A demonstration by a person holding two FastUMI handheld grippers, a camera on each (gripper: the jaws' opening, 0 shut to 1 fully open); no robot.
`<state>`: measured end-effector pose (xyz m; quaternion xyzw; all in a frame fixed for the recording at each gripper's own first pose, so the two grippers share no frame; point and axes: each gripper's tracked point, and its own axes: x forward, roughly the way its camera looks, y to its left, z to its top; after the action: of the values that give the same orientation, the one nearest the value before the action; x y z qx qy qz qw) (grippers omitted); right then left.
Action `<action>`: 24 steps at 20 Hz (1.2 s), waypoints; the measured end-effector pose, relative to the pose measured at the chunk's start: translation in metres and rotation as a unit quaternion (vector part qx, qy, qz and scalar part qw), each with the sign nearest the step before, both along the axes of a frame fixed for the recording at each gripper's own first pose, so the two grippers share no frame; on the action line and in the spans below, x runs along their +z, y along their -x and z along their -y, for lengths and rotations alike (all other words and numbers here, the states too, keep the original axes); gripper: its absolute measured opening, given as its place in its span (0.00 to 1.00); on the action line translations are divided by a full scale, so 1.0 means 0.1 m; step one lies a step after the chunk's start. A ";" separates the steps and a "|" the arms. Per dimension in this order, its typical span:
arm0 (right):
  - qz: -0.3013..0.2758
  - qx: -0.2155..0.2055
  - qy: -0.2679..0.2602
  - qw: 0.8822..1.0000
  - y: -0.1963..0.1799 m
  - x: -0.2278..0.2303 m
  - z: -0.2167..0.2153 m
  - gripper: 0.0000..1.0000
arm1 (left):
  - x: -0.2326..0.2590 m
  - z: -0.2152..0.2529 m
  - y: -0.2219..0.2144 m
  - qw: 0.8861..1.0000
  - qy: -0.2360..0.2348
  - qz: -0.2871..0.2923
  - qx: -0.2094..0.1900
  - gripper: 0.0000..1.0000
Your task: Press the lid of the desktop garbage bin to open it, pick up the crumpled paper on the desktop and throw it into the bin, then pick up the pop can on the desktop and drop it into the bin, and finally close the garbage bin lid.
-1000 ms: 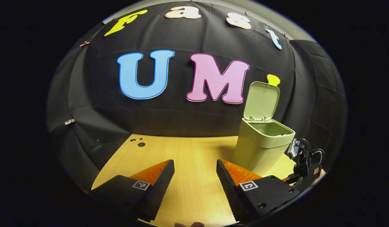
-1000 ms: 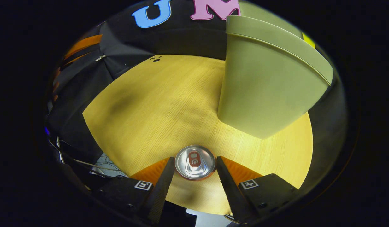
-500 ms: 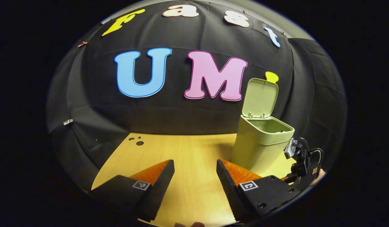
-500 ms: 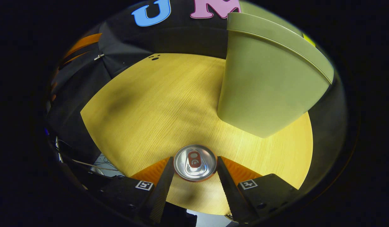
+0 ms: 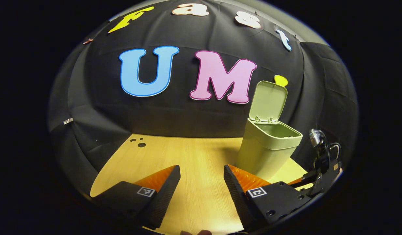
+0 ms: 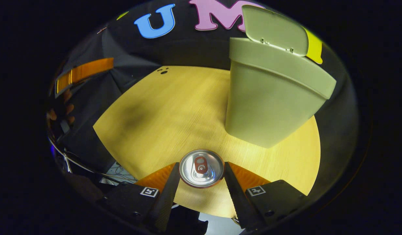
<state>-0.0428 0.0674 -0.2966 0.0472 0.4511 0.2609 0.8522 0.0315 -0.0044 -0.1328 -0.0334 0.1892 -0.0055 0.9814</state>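
- Where the left gripper view looks across the desktop (image 5: 194,156), the left gripper (image 5: 201,182) is seen wide open and empty; the bin (image 5: 267,153) stands at the right with its lid (image 5: 268,101) raised.
- Within the right gripper view, the pop can (image 6: 201,168) is pinched upright between the fingers of the right gripper (image 6: 201,178), near the bin's wall.
- A slip could be caused by the smooth can; the rim could be struck if the can is carried low.

Bright overhead light on the table (image 6: 174,107), soft shadows, dim bowed edges.
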 end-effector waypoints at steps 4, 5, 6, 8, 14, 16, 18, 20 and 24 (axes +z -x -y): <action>0.023 -0.008 -0.026 0.999 -0.11 0.49 0.06 0.82 | -0.01 0.02 -0.02 1.000 0.005 0.001 -0.003 0.87; 0.026 -0.010 -0.035 0.999 -0.14 0.60 0.07 0.82 | -0.02 0.02 -0.02 1.000 0.006 0.001 -0.004 0.87; 0.028 -0.012 -0.044 0.999 -0.18 0.70 0.06 0.82 | -0.02 0.02 -0.02 1.000 0.007 0.001 -0.005 0.87; 0.043 -0.018 -0.053 0.997 -0.27 0.92 0.08 0.82 | -0.02 0.04 -0.05 1.000 0.007 0.002 -0.007 0.88; 0.105 -0.059 -0.097 0.988 -0.72 1.66 0.27 0.82 | 0.00 0.01 -0.04 1.000 0.011 0.003 -0.009 0.89; 0.131 -0.082 -0.112 0.982 -0.96 1.87 0.38 0.82 | 0.01 0.00 -0.04 1.000 0.009 0.004 -0.010 0.89; 0.147 -0.106 -0.125 0.975 -1.16 1.99 0.51 0.81 | -0.01 -0.01 -0.05 1.000 0.009 0.003 -0.012 0.89; 0.156 -0.128 -0.131 0.970 -1.36 2.02 0.65 0.81 | -0.01 -0.02 -0.08 1.000 0.008 0.003 -0.012 0.89; 0.171 -0.161 -0.124 0.964 -1.66 1.98 0.83 0.82 | -0.01 -0.04 -0.11 1.000 0.008 0.001 -0.010 0.89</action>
<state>0.1229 -0.0154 -0.0983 0.1792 0.2497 0.1778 0.9348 0.0421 -0.0004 -0.1340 -0.0394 0.1884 -0.0173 0.9811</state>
